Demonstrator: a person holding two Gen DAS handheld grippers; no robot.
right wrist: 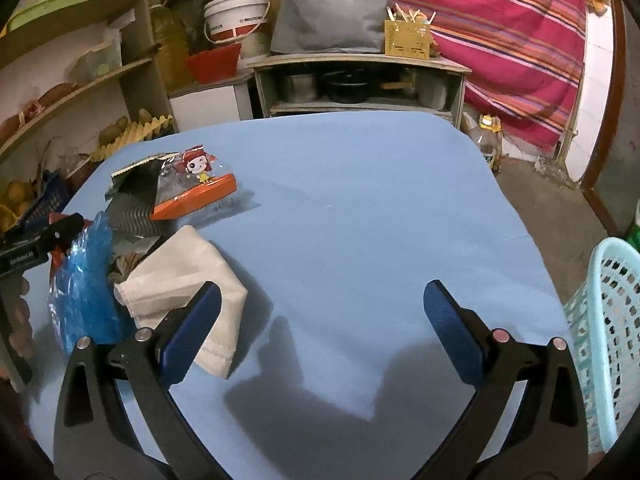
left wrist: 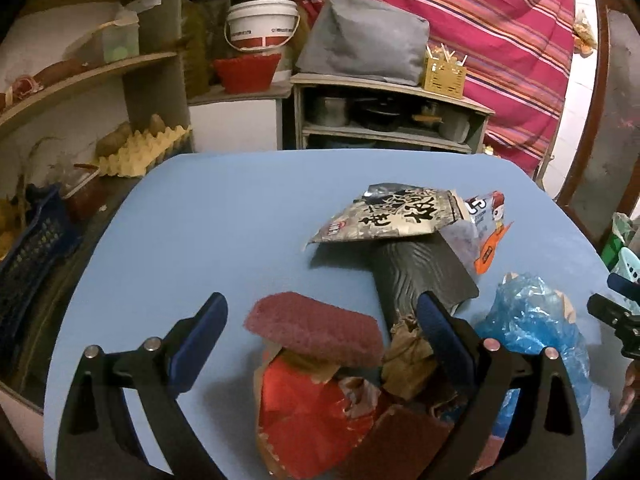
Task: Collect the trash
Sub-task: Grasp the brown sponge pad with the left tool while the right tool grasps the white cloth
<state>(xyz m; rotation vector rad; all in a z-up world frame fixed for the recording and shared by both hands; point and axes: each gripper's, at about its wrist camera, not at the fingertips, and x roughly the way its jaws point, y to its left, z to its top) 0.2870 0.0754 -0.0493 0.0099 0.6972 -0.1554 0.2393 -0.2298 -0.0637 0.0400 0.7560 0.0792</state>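
Observation:
A pile of trash lies on the blue table [left wrist: 200,216]. In the left wrist view my left gripper [left wrist: 322,314] is open, its fingers on either side of a maroon sponge [left wrist: 316,328] that rests on a torn red wrapper [left wrist: 304,412] and brown crumpled paper [left wrist: 408,356]. Behind are a dark ridged piece [left wrist: 416,272], a grey printed snack bag [left wrist: 400,212] and a blue plastic bag [left wrist: 528,316]. In the right wrist view my right gripper [right wrist: 322,304] is open and empty over bare table, right of a white folded cloth [right wrist: 188,280], the blue bag [right wrist: 84,280] and a cartoon snack wrapper [right wrist: 196,184].
A light blue laundry-style basket [right wrist: 608,320] stands at the table's right edge. Shelves with an egg tray [left wrist: 140,148], a white bucket [left wrist: 260,24] and pots stand behind the table. A striped pink curtain [left wrist: 500,40] hangs at the back right.

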